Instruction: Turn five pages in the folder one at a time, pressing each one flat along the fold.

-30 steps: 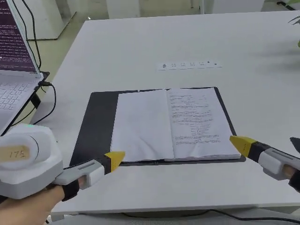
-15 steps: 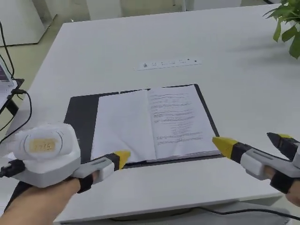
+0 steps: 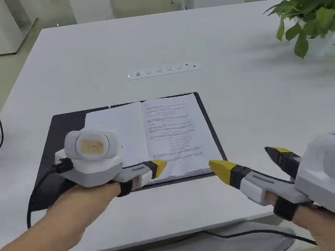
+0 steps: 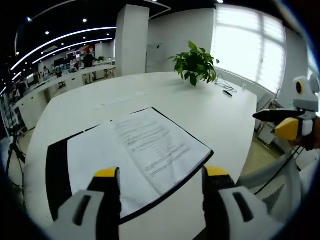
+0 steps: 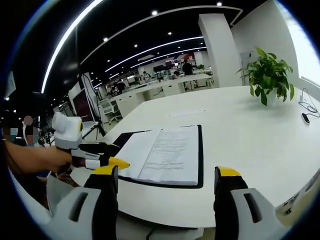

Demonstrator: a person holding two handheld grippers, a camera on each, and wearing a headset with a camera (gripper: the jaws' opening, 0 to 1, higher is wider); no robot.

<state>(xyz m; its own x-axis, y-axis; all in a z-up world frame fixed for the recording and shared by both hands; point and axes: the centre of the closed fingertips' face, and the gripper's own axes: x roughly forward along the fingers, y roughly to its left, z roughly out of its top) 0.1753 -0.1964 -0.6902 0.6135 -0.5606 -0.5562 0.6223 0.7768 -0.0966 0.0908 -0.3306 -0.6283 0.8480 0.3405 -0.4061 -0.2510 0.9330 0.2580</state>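
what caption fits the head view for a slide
Left gripper and right gripper poised open before the open folder on a white table.

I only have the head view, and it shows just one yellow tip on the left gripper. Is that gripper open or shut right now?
Observer: Open. In the left gripper view, the left gripper has its two jaws wide apart with nothing between them, and the open folder lies just ahead.
Operator: Good. My picture cuts off at the plant. Is anything lying beyond it?
Observer: Yes. The left gripper view shows a thin cable lying on the table just past the plant.
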